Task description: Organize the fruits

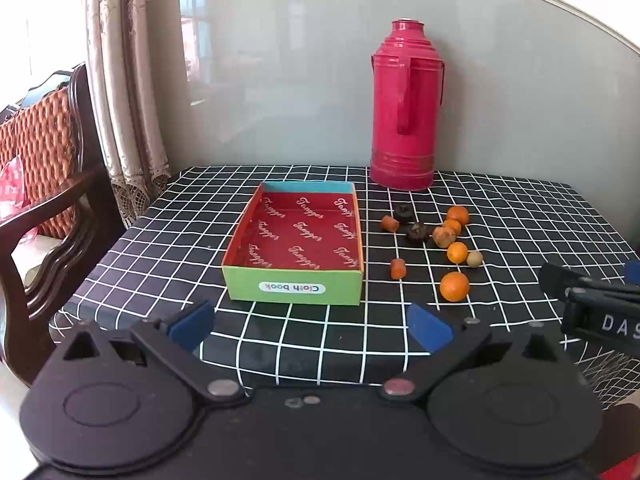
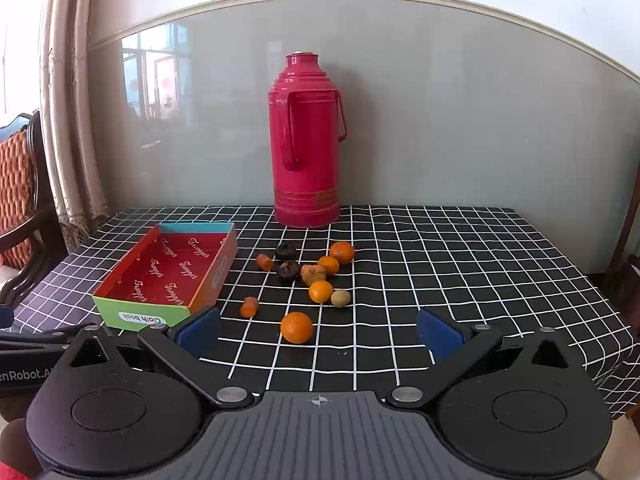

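A shallow cardboard box (image 1: 294, 240) with a red lining and green front stands empty on the checked cloth; it also shows in the right wrist view (image 2: 168, 276). Right of it lies a loose cluster of fruit: several oranges, the nearest one (image 1: 454, 286) (image 2: 296, 327) largest, two small orange pieces (image 1: 397, 268) (image 2: 249, 306), two dark fruits (image 1: 416, 232) (image 2: 289, 270) and a pale round one (image 1: 475, 259) (image 2: 340, 298). My left gripper (image 1: 311, 326) is open and empty, before the box. My right gripper (image 2: 318, 334) is open and empty, just short of the nearest orange.
A tall red thermos (image 1: 404, 106) (image 2: 306, 140) stands at the back of the table against the grey wall. A wooden chair (image 1: 48, 184) and curtain are off the table's left edge. The right gripper's body (image 1: 600, 304) shows at right in the left wrist view.
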Action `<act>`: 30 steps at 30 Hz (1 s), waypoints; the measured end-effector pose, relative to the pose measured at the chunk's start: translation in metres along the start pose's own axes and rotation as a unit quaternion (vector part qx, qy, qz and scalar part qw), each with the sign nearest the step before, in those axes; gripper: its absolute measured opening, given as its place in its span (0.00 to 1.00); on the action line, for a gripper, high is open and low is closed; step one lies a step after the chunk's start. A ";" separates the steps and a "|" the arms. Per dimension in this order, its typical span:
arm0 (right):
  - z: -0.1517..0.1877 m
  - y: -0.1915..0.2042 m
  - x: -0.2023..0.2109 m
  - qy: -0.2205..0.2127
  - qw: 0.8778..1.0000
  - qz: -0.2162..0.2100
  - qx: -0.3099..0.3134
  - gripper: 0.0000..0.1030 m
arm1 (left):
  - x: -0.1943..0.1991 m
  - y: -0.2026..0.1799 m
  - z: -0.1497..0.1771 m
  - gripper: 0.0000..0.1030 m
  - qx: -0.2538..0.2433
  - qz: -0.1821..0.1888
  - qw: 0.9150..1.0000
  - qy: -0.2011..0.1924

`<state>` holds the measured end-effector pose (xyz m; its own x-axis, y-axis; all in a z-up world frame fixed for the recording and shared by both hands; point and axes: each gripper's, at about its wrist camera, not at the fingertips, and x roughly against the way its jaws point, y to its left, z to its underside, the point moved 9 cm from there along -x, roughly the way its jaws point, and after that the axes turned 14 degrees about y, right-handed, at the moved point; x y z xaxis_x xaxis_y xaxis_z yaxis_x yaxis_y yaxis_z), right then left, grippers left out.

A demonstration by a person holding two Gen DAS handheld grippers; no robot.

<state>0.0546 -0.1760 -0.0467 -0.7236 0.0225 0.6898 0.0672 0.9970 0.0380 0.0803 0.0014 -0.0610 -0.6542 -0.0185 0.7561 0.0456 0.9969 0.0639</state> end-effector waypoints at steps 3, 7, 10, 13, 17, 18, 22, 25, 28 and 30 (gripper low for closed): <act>0.000 -0.002 0.000 -0.001 1.000 0.001 -0.006 1.00 | -0.002 -0.003 -0.001 0.94 -0.005 0.003 1.000 0.000; 0.002 -0.008 -0.001 -0.003 1.000 0.005 -0.015 1.00 | -0.005 -0.008 -0.001 0.94 -0.009 0.012 1.000 0.001; 0.002 -0.014 -0.001 -0.006 1.000 0.006 -0.023 1.00 | -0.008 -0.013 0.001 0.94 -0.014 0.018 1.000 0.001; 0.002 -0.019 -0.001 -0.009 1.000 0.011 -0.026 1.00 | -0.010 -0.020 -0.001 0.94 -0.022 0.022 1.000 -0.001; 0.002 -0.029 -0.002 -0.016 0.999 0.015 -0.036 1.00 | -0.014 -0.032 -0.004 0.94 -0.038 0.029 0.999 -0.007; 0.002 -0.033 -0.003 -0.017 0.999 0.016 -0.038 1.00 | -0.015 -0.036 -0.005 0.94 -0.043 0.030 0.999 -0.007; 0.003 -0.047 -0.006 -0.023 0.998 0.025 -0.050 1.00 | -0.024 -0.054 -0.007 0.94 -0.072 0.036 0.997 -0.010; 0.006 -0.061 -0.011 -0.025 0.997 0.027 -0.061 1.00 | -0.032 -0.070 -0.008 0.94 -0.100 0.038 0.994 -0.012; 0.008 -0.074 -0.018 -0.025 0.997 0.032 -0.070 1.00 | -0.044 -0.085 -0.009 0.93 -0.122 0.044 0.992 -0.010; 0.010 -0.081 -0.022 -0.025 0.996 0.039 -0.074 1.00 | -0.053 -0.093 -0.009 0.92 -0.136 0.047 0.990 -0.007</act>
<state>0.0581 -0.2566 -0.0720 -0.7455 0.1077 0.6577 0.2225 0.9704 0.0933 0.1171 -0.0914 -0.1010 -0.6479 0.0764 0.7579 0.3073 0.9366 0.1683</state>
